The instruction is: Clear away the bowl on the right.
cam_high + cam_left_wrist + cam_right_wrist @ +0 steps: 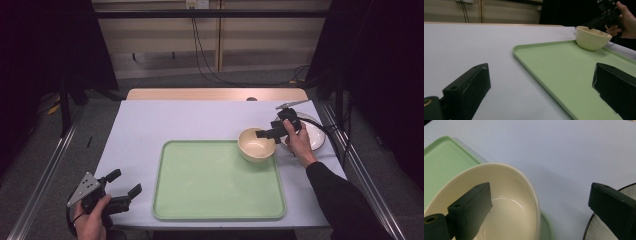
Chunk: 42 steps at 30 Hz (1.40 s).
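While wide open, right claw (539, 202) straddles bowl (506, 195) rim, gripping nothing

The bowl (256, 144) is plain cream, glossy inside. It sits on the far right corner of a pale green tray (218, 210). Right of the bowl, a white plate (317, 134) has a thin dark rim and fine ribbed lines. The worktop (150, 125) is pale lavender-grey. Both hand-held grippers have black jaws.

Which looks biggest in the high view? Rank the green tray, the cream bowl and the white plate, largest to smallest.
1. Green tray, clearly largest.
2. White plate, partly hidden behind the hand, looks slightly wider than the bowl, so this place is unsure.
3. Cream bowl.
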Each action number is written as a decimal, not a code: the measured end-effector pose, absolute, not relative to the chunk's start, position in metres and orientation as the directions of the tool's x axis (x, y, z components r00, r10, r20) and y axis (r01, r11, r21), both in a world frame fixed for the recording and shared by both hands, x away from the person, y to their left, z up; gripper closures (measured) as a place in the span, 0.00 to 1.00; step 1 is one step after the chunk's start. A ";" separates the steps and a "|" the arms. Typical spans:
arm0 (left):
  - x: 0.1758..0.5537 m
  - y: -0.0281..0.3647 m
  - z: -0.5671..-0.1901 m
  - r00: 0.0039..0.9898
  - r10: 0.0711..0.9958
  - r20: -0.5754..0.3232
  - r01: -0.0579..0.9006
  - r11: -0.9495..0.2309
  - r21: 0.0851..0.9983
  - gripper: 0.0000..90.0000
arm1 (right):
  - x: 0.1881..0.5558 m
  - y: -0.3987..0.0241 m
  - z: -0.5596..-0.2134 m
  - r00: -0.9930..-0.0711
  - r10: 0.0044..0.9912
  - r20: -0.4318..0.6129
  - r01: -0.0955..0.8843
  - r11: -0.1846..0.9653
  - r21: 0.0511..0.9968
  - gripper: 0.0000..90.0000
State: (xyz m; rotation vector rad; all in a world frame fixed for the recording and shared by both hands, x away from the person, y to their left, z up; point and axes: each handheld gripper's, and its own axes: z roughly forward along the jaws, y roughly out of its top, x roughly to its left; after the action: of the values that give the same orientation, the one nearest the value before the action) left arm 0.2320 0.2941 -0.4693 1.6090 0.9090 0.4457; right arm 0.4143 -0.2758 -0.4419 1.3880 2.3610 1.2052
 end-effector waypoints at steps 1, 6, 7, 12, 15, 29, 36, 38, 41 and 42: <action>0.232 0.294 -0.469 0.626 0.757 -0.185 0.314 -0.027 0.949 0.02 | 0.414 -0.276 -0.441 -0.553 0.794 0.254 0.671 0.244 0.700 0.03; 0.232 0.293 -0.469 0.624 0.756 -0.195 0.315 -0.015 0.949 0.02 | 0.410 -0.276 -0.440 -0.535 0.814 0.227 0.646 0.221 0.730 0.03; 0.232 0.294 -0.469 0.627 0.756 -0.191 0.314 -0.020 0.949 0.02 | 0.409 -0.277 -0.440 -0.534 0.816 0.222 0.638 0.217 0.739 0.03; 0.232 0.294 -0.469 0.622 0.759 -0.192 0.314 -0.016 0.949 0.02 | 0.404 -0.280 -0.435 -0.535 0.819 0.206 0.600 0.198 0.775 0.03; 0.232 0.294 -0.469 0.621 0.759 -0.193 0.313 -0.014 0.950 0.02 | 0.400 -0.284 -0.431 -0.536 0.819 0.205 0.597 0.196 0.778 0.03; 0.231 0.294 -0.469 0.622 0.760 -0.192 0.312 -0.015 0.950 0.02 | 0.375 -0.299 -0.420 -0.533 0.822 0.202 0.568 0.170 0.805 0.03; 0.231 0.294 -0.469 0.619 0.762 -0.189 0.310 -0.016 0.951 0.02 | 0.359 -0.305 -0.418 -0.542 0.819 0.186 0.534 0.164 0.830 0.03; 0.231 0.294 -0.469 0.620 0.761 -0.190 0.311 -0.015 0.950 0.02 | 0.357 -0.307 -0.419 -0.540 0.819 0.195 0.539 0.158 0.827 0.03; 0.231 0.294 -0.469 0.621 0.760 -0.192 0.312 -0.015 0.950 0.02 | 0.348 -0.318 -0.423 -0.522 0.831 0.193 0.539 0.146 0.830 0.03; 0.231 0.294 -0.469 0.621 0.760 -0.193 0.313 -0.014 0.950 0.02 | 0.348 -0.318 -0.423 -0.522 0.831 0.193 0.539 0.146 0.830 0.03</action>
State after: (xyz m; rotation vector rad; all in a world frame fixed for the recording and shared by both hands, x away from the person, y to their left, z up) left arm 0.2313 0.2939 -0.4689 1.6014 0.9128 0.4474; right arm 0.3476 -0.3184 -0.4227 1.3232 2.1165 1.3202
